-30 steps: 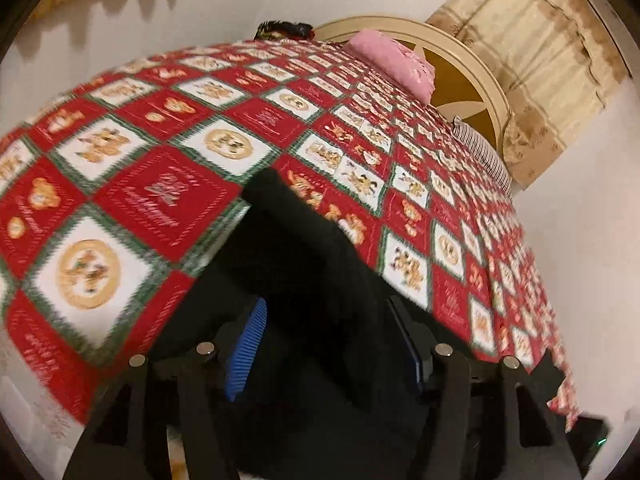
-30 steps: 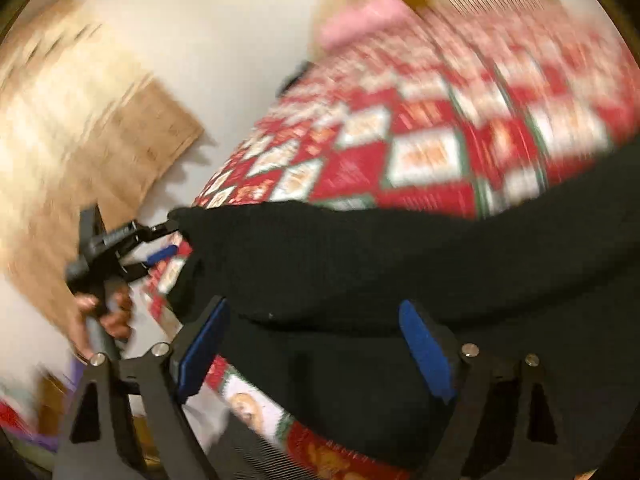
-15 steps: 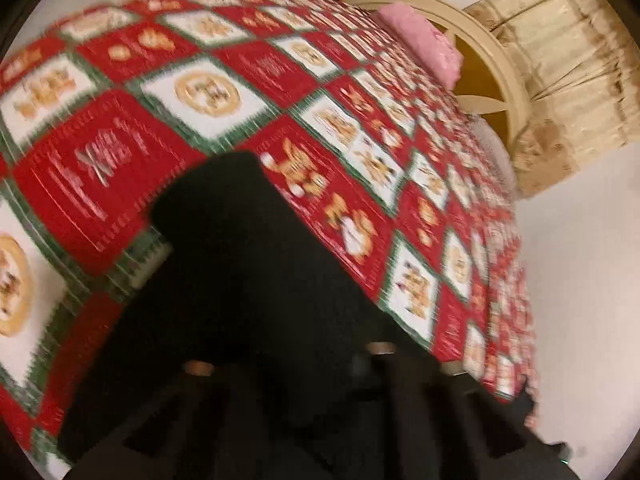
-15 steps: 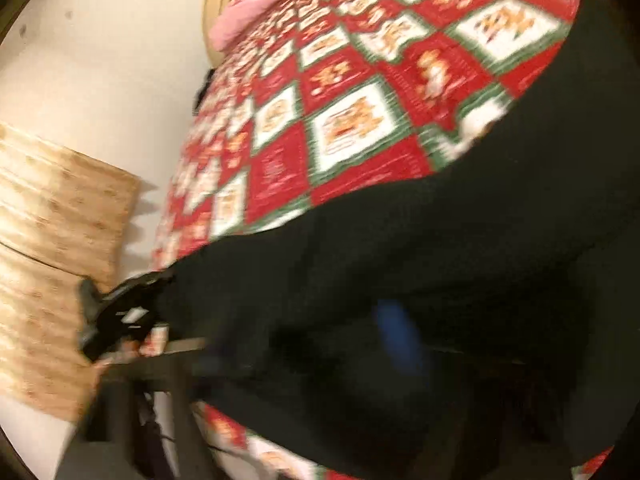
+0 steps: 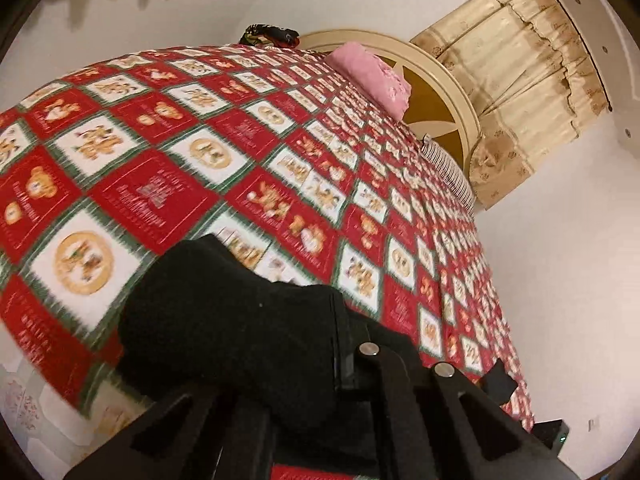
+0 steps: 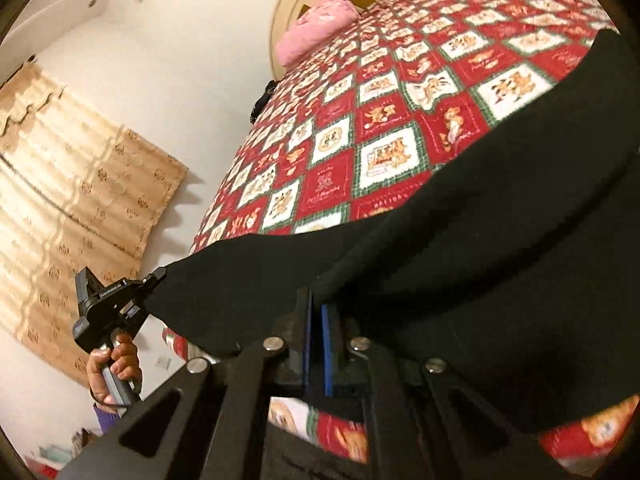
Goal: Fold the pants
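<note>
Black pants (image 6: pixel 500 240) lie across the near end of a bed and run from the right of the right wrist view to its left. My right gripper (image 6: pixel 316 328) is shut on the near edge of the pants, its blue pads (image 6: pixel 326 344) nearly together with cloth pinched between them. In the same view my left gripper (image 6: pixel 154 278), held by a hand (image 6: pixel 116 364), grips the pants' far left corner, which hangs off the bed edge. In the left wrist view the pants (image 5: pixel 232 320) bunch over my left gripper (image 5: pixel 320 332) and hide most of its fingers.
The bed carries a red, white and green patchwork quilt (image 5: pixel 200 168). A pink pillow (image 5: pixel 372 76) and a striped pillow (image 5: pixel 448 168) lie by the round cream headboard (image 5: pixel 452 92). A dark bundle (image 5: pixel 272 36) sits at the far edge. Beige curtains (image 6: pixel 72 200) hang on the walls.
Both grippers stood open around the pants' edge a second ago and have since shut on it. The gripped cloth has come up a little off the quilt.
</note>
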